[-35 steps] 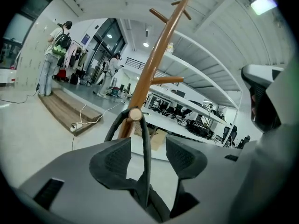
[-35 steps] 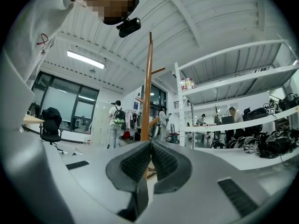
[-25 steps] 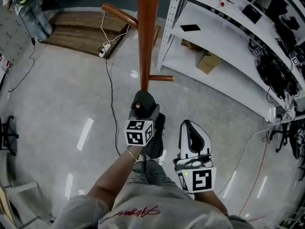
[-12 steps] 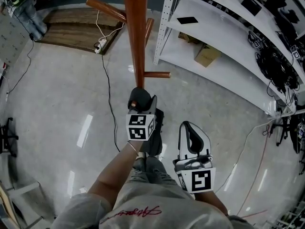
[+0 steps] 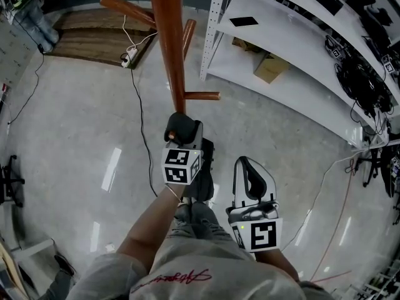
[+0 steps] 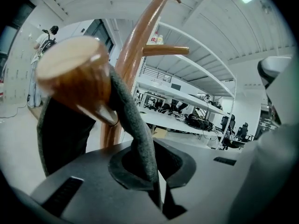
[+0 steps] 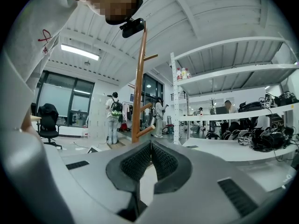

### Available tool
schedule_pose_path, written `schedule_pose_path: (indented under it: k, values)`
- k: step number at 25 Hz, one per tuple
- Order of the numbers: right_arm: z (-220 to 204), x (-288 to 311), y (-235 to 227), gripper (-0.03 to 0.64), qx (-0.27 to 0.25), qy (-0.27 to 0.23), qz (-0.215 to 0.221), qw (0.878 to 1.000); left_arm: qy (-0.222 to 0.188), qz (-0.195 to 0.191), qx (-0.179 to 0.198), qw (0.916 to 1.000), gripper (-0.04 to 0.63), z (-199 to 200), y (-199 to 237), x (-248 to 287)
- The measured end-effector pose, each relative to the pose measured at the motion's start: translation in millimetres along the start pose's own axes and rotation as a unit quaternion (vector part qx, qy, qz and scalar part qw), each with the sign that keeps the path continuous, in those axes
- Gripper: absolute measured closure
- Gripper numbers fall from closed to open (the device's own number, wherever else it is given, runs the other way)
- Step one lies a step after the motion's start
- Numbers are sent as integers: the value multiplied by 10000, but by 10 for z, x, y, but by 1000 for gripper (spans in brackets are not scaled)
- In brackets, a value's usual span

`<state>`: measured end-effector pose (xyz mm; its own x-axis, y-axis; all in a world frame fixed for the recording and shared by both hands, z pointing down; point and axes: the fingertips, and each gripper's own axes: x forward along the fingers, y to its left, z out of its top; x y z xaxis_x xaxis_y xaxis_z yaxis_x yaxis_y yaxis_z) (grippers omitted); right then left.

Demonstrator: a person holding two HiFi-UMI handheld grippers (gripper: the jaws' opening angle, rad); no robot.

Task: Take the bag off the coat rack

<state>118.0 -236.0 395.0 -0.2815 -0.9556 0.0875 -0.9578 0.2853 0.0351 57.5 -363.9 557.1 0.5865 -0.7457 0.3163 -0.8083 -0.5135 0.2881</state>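
Note:
A dark grey felt bag [image 6: 60, 134] hangs by its strap [image 6: 133, 134] over a peg [image 6: 72, 76] of the wooden coat rack [image 5: 169, 49]. My left gripper [image 6: 156, 185] has just been closing, and its jaws now pinch the strap right below the peg. From the head view, the left gripper [image 5: 181, 130] sits against the rack's pole, with the bag [image 5: 206, 167] dark beneath it. My right gripper [image 5: 253, 174] is held level beside it, a little to the right. The right gripper [image 7: 149, 164] is shut with nothing in it, and the coat rack [image 7: 138, 92] stands ahead of it.
White metal shelving [image 5: 281, 36] with a cardboard box [image 5: 270, 67] stands right of the rack. A power strip and cable [image 5: 128, 58] lie by a wooden platform [image 5: 94, 42] behind it. People [image 7: 112, 115] stand far off. A shoe [image 5: 62, 264] shows at the lower left.
The head view has swung, so the rack pole and shelving now sit further left in it. Both grippers stay about where they were. A shoe has come into view at lower left.

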Motion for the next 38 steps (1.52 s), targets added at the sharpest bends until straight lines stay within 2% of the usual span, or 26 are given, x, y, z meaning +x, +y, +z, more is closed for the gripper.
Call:
schedule_pose_path:
  k: [21, 30, 38]
  values:
    - [59, -3, 16, 600, 19, -128, 28, 9999, -101, -190, -58, 9998, 569, 221, -196, -217]
    - [110, -18, 151, 600, 32, -231, 164, 9996, -145, -422, 87, 9990, 569, 278, -356, -429]
    - [200, -7, 310, 600, 26, -342, 316, 9989, -161, -609, -29, 9980, 569, 361, -454, -713]
